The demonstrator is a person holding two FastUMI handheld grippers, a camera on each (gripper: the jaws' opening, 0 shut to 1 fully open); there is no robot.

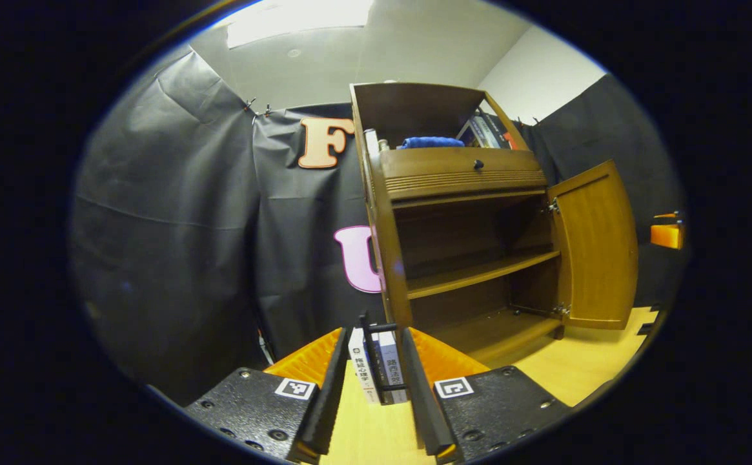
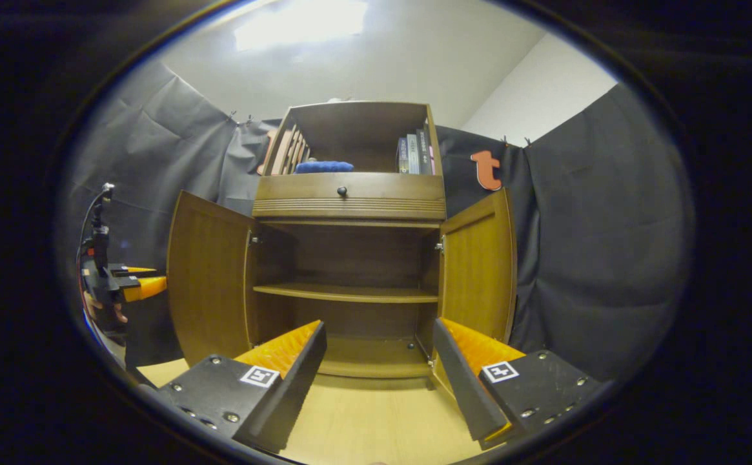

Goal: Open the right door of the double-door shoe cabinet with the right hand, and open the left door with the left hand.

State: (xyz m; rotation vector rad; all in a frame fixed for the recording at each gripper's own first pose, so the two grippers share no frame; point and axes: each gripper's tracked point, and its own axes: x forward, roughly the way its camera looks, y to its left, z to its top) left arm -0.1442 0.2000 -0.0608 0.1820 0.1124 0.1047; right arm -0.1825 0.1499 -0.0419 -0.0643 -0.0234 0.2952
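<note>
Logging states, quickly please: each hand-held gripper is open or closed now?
Left hand-held gripper: open narrowly, empty.
Right hand-held gripper: open wide, empty.

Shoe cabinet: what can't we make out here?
- Left gripper view: the item between the left gripper's fingers is half covered by them. What it is, and whether it's gripped, is unclear.
- Right gripper view: the bottom compartment's front corners sit behind the right gripper's fingers.
- Right gripper view: the books on top are too small to tell apart.
</note>
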